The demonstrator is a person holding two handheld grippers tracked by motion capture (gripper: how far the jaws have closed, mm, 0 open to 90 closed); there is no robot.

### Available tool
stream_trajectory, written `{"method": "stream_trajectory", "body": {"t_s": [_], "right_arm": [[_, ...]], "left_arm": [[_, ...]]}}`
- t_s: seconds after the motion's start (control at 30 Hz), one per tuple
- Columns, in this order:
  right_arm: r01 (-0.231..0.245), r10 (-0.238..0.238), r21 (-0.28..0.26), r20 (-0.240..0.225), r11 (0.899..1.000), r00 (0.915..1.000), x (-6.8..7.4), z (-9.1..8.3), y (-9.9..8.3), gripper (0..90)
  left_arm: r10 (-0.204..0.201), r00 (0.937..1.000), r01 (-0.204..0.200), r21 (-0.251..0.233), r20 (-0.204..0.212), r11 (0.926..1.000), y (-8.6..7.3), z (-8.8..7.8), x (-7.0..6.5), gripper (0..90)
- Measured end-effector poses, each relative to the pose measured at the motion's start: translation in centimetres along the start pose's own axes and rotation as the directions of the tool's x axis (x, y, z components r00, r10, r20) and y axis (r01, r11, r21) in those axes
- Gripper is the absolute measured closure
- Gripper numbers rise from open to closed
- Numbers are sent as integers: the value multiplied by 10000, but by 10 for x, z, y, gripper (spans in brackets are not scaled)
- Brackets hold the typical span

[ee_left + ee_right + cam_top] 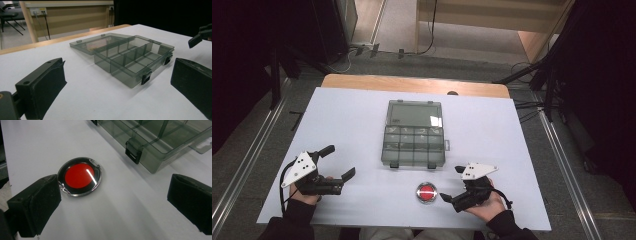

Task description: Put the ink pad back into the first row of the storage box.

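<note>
An open, smoke-grey compartment box (pixel 414 145) lies in the middle of the white table (pixel 352 120), its lid (pixel 414 114) folded flat behind it. A round red disc with a black and silver rim (pixel 426 192) lies in front of the box. My left gripper (pixel 338 161) is open at the front left, empty, and points toward the box (pixel 132 58). My right gripper (pixel 452 184) is open just right of the disc. In the right gripper view the disc (pixel 79 176) lies by the tip of the left jaw, with nothing between the jaws.
The box's two black latches (pixel 146 77) face the front edge. A wooden strip (pixel 412 84) borders the table's far side, with floor cables and dark stands beyond. Bare table surface lies on both sides of the box.
</note>
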State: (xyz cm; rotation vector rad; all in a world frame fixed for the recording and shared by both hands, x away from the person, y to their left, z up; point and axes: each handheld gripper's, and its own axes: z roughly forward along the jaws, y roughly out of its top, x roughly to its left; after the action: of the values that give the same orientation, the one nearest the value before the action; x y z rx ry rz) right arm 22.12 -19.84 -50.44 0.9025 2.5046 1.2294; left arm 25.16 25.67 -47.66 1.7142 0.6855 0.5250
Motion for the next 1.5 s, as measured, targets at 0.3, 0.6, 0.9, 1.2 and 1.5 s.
{"method": "stream_trajectory", "body": {"t_s": [0.3, 0.6, 0.9, 1.2, 1.5], "right_arm": [[180, -173, 248, -269, 9995, 9995, 6, 9, 5, 0], [561, -531, 486, -592, 9972, 9968, 15, 23, 12, 0], [935, -850, 895, -940, 9916, 9919, 25, 38, 18, 0], [1264, -1156, 1173, -943, 9850, 9888, 29, 48, 20, 0], [1491, -1370, 1363, -943, 9794, 9861, 32, 53, 22, 54]], "left_arm": [[14, 10000, -14, 9, 14, 10000, 0, 0, 0, 0], [25, 10000, -25, -22, 34, 10000, 0, 0, 0, 0], [35, 10000, -35, -29, 77, 10000, 1, 0, 0, 0], [48, 10000, -47, -32, 88, 10000, 1, 0, 0, 0], [39, 10000, -38, -66, 68, 10000, 1, 0, 0, 0]]}}
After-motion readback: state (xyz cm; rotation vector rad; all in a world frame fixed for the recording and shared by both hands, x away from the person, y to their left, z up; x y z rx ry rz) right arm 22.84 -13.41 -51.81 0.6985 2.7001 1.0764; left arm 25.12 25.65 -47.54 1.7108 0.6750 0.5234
